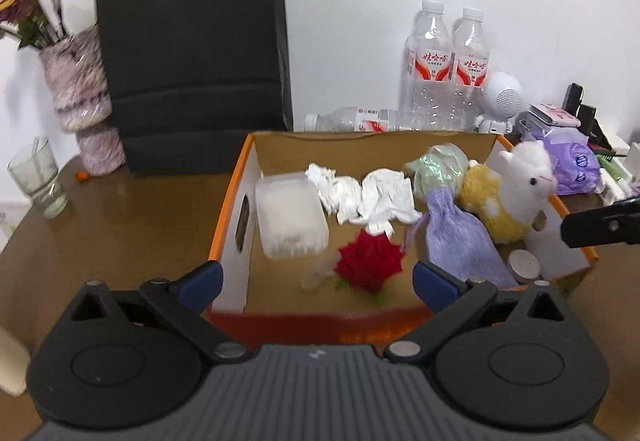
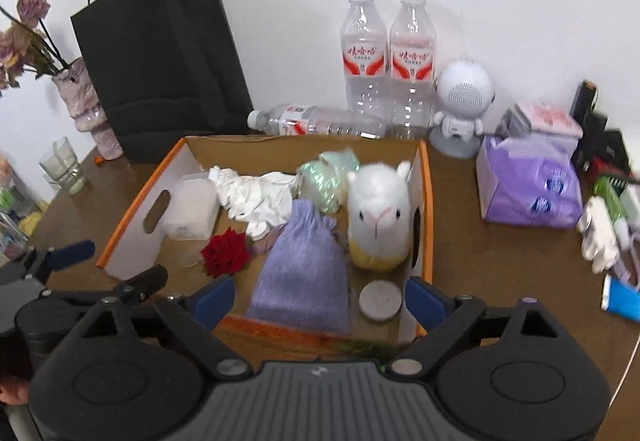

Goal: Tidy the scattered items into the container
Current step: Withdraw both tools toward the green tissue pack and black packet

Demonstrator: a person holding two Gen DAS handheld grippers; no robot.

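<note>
My left gripper (image 1: 316, 279) has its blue fingers (image 1: 200, 279) spread wide with nothing between them, and my right gripper (image 2: 318, 299) is the same, its fingers (image 2: 214, 299) apart and empty. Both hang over the near edge of the cardboard box (image 1: 236, 177), which fills the middle of each view on the brown counter (image 1: 140, 209).

Inside the box I see a red flower (image 1: 370, 263), a purple pouch (image 2: 304, 273), a plush alpaca (image 2: 378, 217), a clear plastic case (image 1: 290, 217), crumpled white cloth (image 1: 360, 197), a green bundle (image 2: 330, 179) and a small round tin (image 2: 380, 300).

My worries from here:
- The alpaca stands upright against the box's wall at the right; a careless sweep of my right fingers could tip it out.
- The box is light cardboard, so catching its near rim with either gripper would likely drag or tilt it.
- At the right of the right wrist view sits clutter, a purple tissue pack (image 2: 528, 185) among it; I cannot tell which of it counts as scattered, so I may grab the wrong thing.
- The two grippers sit close together and could collide.
</note>
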